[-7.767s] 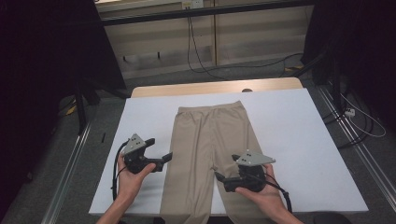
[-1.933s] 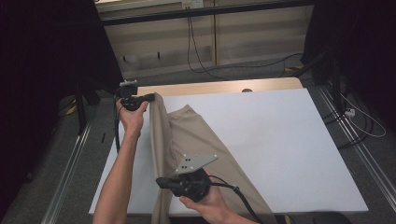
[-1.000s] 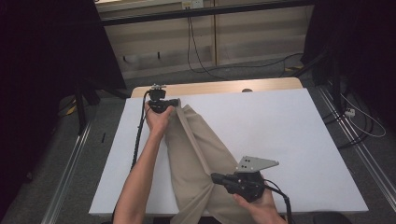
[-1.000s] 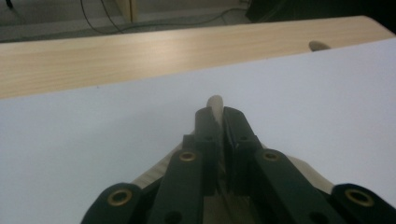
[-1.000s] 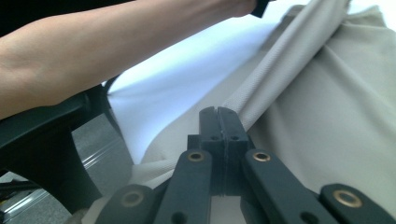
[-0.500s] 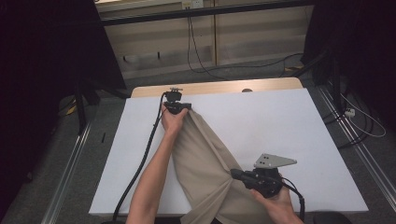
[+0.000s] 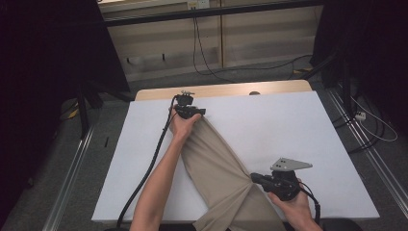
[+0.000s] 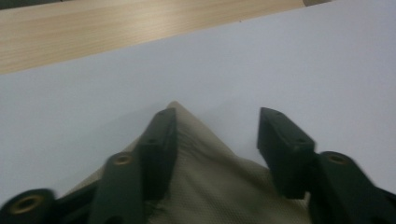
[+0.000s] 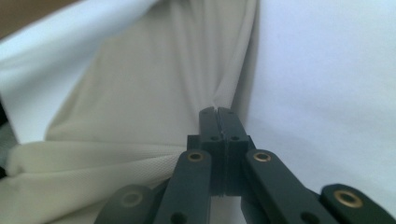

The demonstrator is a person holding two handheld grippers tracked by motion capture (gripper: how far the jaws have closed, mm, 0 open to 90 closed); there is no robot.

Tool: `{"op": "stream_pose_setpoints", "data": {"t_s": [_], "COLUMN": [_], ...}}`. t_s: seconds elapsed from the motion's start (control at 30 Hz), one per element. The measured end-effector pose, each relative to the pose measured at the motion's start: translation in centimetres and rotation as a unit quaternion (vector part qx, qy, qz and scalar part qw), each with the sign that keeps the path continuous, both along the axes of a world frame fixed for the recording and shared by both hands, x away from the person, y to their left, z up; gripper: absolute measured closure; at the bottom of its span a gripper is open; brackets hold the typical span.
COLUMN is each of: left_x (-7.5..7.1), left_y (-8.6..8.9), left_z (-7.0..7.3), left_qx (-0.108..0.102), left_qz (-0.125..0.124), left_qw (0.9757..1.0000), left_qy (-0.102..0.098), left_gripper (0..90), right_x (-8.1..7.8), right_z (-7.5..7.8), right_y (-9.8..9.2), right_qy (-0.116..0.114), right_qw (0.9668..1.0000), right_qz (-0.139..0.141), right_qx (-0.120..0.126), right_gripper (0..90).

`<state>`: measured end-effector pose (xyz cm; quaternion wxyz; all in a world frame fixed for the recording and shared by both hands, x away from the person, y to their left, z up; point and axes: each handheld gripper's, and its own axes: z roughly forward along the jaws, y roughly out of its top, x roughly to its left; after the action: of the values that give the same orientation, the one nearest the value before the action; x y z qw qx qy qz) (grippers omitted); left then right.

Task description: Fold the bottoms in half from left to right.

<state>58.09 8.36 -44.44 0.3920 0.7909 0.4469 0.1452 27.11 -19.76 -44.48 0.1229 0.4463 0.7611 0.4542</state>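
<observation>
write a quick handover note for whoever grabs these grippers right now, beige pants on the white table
Left gripper: jaws have just been opening, now apart, with the far corner of the beige pants lying between them, not pinched.
Right gripper: shut on the pants' edge at the near right, cloth bunched at the pads.
Pants: folded lengthwise into one strip, running diagonally across the white table cover, near end hanging at the table's front edge.
Done: lengthwise fold, far end laid down.
Left, probably: release the right side, straighten the strip, fold it crosswise.
</observation>
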Motion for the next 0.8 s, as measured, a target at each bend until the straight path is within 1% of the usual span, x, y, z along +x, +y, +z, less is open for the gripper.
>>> {"op": "stream_pose_setpoints", "data": {"t_s": [0.03, 0.07, 0.1, 0.17, 0.2, 0.23, 0.27, 0.3, 0.33, 0.37, 0.43, 0.47, 0.5, 0.57, 0.6, 0.63, 0.73, 0.8], "left_x": [-0.4, -0.7, -1.2, -2.1, -2.1, -3.2, -3.2, -4.4, -4.4, -5.8, -7.4, -8.3, -9.2, -10.9, -10.9, -12.8, -16.0, -18.3], "left_y": [0.2, 0.3, 0.4, 0.8, 0.8, 1.5, 1.5, 2.2, 2.2, 2.9, 3.5, 3.7, 4.1, 4.7, 4.7, 5.3, 5.8, 6.0], "left_z": [0.4, 0.6, 0.8, 1.4, 1.4, 2.0, 2.0, 2.4, 2.4, 2.7, 2.7, 2.7, 2.7, 2.7, 2.7, 2.6, 2.3, 1.9], "left_qx": [-0.005, -0.007, -0.007, -0.019, -0.019, -0.027, -0.027, -0.028, -0.028, -0.031, -0.032, -0.032, -0.024, -0.021, -0.021, -0.021, -0.017, -0.01], "left_qz": [0.001, -0.002, -0.003, -0.005, -0.005, -0.007, -0.007, -0.014, -0.014, -0.022, -0.033, -0.037, -0.046, -0.061, -0.061, -0.071, -0.094, -0.121], "left_qw": [1.0, 1.0, 0.9999, 0.9995, 0.9995, 0.9992, 0.9992, 0.9988, 0.9988, 0.9984, 0.9979, 0.9975, 0.9974, 0.9968, 0.9968, 0.9963, 0.9947, 0.9923], "left_qy": [-0.002, -0.004, -0.011, -0.023, -0.023, -0.029, -0.029, -0.038, -0.038, -0.042, -0.047, -0.05, -0.049, -0.047, -0.047, -0.043, -0.038, -0.025], "left_gripper": [30.5, 28.1, 26.2, 23.3, 22.5, 21.8, 21.3, 21.1, 20.6, 20.4, 20.3, 20.0, 19.9, 19.6, 19.6, 19.6, 19.4, 19.1], "right_x": [0.0, 0.1, 0.1, 0.2, 0.2, 0.2, 0.2, 0.0, -0.1, -0.2, -0.8, -1.2, -1.6, -2.6, -3.1, -3.6, -4.6, -4.8], "right_z": [-0.1, -0.2, -0.3, -0.5, -0.5, -0.5, -0.5, -0.3, -0.2, 0.1, 0.8, 1.0, 1.2, 1.3, 1.1, 0.9, 0.3, 0.1], "right_y": [0.1, 0.2, 0.2, 0.3, 0.3, 0.4, 0.4, 0.4, 0.4, 0.3, 0.3, 0.4, 0.7, 1.7, 2.3, 2.9, 4.9, 6.0], "right_qy": [-0.005, -0.002, 0.002, 0.003, 0.003, 0.004, 0.004, 0.0, -0.006, -0.009, -0.021, -0.024, -0.025, -0.023, -0.02, -0.016, -0.011, -0.008], "right_qw": [0.9998, 0.9998, 0.9997, 0.9991, 0.9991, 0.9987, 0.9987, 0.9985, 0.9986, 0.9989, 0.9993, 0.9995, 0.9994, 0.9984, 0.9973, 0.9961, 0.9911, 0.9881], "right_qz": [0.0, -0.002, -0.007, -0.01, -0.01, -0.014, -0.014, -0.014, -0.014, -0.016, -0.008, 0.002, 0.021, 0.05, 0.068, 0.083, 0.127, 0.147], "right_qx": [-0.017, -0.02, -0.024, -0.041, -0.041, -0.05, -0.05, -0.052, -0.05, -0.043, -0.03, -0.021, -0.015, -0.015, -0.018, -0.021, -0.036, -0.043], "right_gripper": [90.0, 90.0, 89.9, 89.7, 89.7, 88.4, 88.4, 85.5, 80.2, 77.3, 75.5, 73.9, 73.5, 73.1, 72.7, 71.1, 66.3, 64.4]}}
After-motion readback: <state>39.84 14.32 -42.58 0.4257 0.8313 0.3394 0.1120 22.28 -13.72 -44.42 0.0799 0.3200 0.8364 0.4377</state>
